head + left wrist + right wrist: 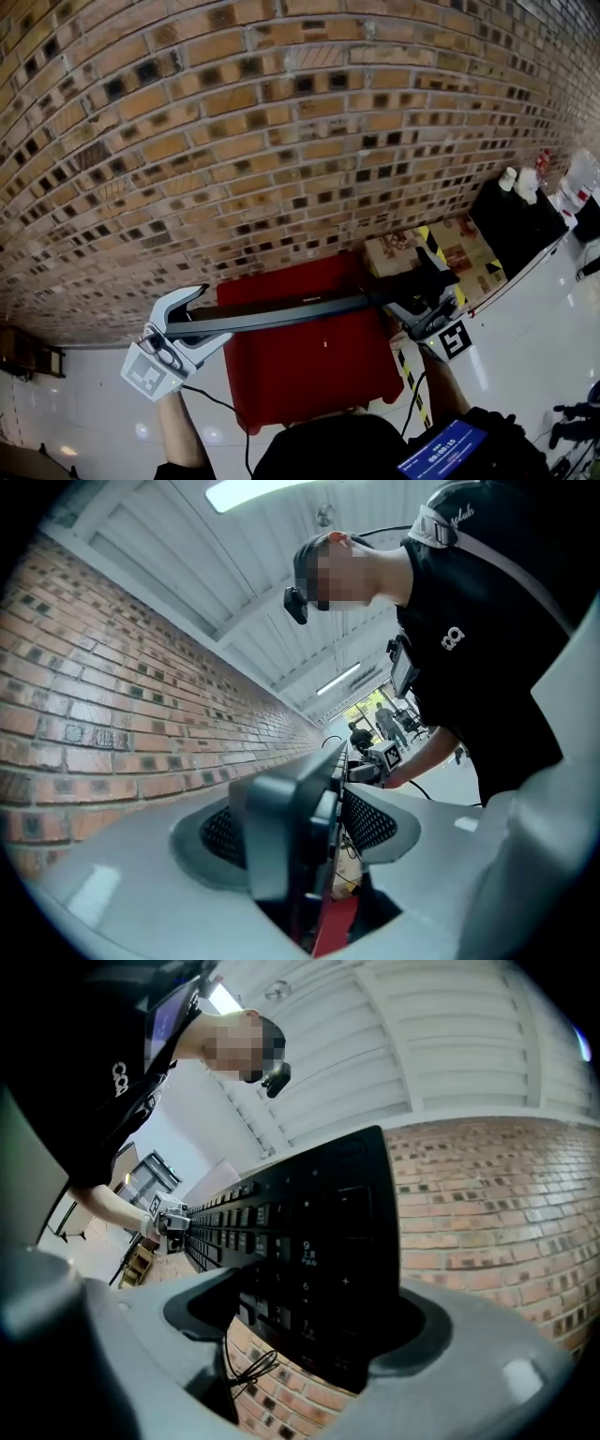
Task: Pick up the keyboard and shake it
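Holding the keyboard point(300, 314) aloft, edge-on, above the red table point(309, 384).
Clamped at opposite ends by left gripper point(192, 317) and right gripper point(424, 298), both closed on it; apparently kept clear of the table for balanced, unobstructed shaking.

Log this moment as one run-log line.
phase: keyboard lifted | left gripper: shut on keyboard's left end | right gripper: shut on right end | below: red surface | behind: brick wall
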{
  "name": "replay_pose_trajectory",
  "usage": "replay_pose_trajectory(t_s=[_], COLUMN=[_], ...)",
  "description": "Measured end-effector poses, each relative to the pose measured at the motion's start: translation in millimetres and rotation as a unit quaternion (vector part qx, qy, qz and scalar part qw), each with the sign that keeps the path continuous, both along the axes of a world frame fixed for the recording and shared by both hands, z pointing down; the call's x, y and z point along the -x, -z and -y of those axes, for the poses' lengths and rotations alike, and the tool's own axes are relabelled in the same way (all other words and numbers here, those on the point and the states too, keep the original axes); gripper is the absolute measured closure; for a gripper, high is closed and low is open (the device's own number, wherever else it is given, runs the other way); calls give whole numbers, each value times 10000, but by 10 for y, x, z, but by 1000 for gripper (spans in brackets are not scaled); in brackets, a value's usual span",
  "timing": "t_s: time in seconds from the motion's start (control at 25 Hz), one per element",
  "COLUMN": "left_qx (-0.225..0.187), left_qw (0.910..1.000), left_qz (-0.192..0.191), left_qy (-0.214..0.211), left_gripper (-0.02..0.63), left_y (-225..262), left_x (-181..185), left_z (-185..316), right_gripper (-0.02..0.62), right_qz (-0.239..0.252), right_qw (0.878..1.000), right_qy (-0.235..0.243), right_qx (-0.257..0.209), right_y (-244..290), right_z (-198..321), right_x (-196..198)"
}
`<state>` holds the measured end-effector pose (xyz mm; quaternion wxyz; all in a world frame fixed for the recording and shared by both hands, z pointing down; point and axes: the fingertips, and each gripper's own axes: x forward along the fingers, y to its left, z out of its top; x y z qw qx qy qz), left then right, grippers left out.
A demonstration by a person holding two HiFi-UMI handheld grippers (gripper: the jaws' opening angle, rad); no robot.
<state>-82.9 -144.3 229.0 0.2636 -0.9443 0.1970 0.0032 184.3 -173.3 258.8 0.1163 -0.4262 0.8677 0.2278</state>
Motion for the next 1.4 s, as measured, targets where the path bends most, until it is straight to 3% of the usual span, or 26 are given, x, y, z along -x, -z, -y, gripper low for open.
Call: replay_pose_trajectory(t_s=[0.2,0.44,0.64,0.88,1.08,1.28,1.4], left_qx=[366,124,434,174,462,483,645], left_qw=[9992,9998,9988,9994,9981,9973,9957], left_qz=[37,-76,-104,-219,-276,-271,-313], left_qy=[164,127,190,207,285,473,584], left_gripper=[288,285,285,287,282,279,279], left_y=[-257,-82,-327,-277,-563,-465,-582], left_x=[6,65,69,83,117,205,268], left_z=[213,82,291,221,308,258,330], right_gripper=[189,189,189,189,189,189,189], right_qz=[-77,-216,-278,-247,-349,-582,-769], right_qw=[9982,9997,9989,9997,9987,9983,9968], right_qy=[130,-41,37,81,169,92,201], right_qx=[573,86,384,-14,342,-38,69], right_y=[-244,62,-174,-52,-245,19,-113], right_z=[242,42,262,211,289,225,359], right_x=[16,42,46,96,159,183,234])
